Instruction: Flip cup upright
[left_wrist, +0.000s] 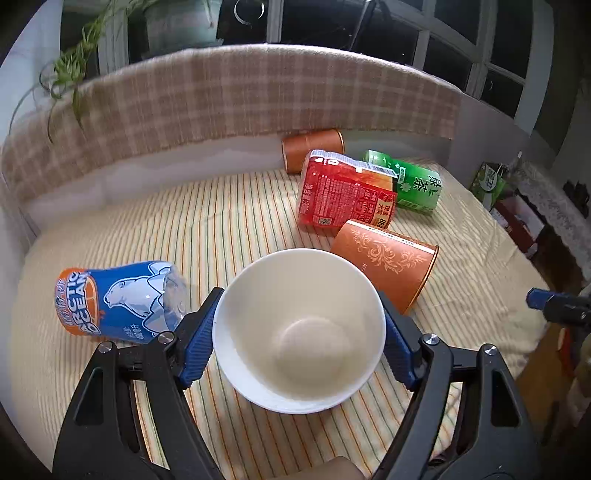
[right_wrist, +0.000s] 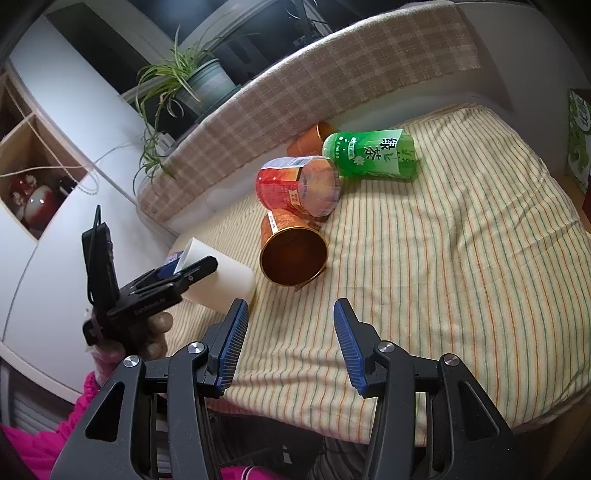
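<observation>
My left gripper (left_wrist: 299, 325) is shut on a white cup (left_wrist: 299, 332); its blue pads press both sides near the rim, and the open mouth faces the camera. In the right wrist view the white cup (right_wrist: 221, 277) is tilted in the left gripper (right_wrist: 184, 273), its base near the striped cloth (right_wrist: 443, 258). My right gripper (right_wrist: 290, 343) is open and empty over the cloth's front edge. A copper cup (left_wrist: 388, 258) lies on its side close by; it also shows in the right wrist view (right_wrist: 291, 251).
A red cup (left_wrist: 343, 192), a green cup (left_wrist: 413, 184), a second copper cup (left_wrist: 314, 147) and a blue Arctic Ocean cup (left_wrist: 114, 299) lie on their sides. A checked padded wall (left_wrist: 258, 96) borders the back. A potted plant (right_wrist: 184, 77) stands behind.
</observation>
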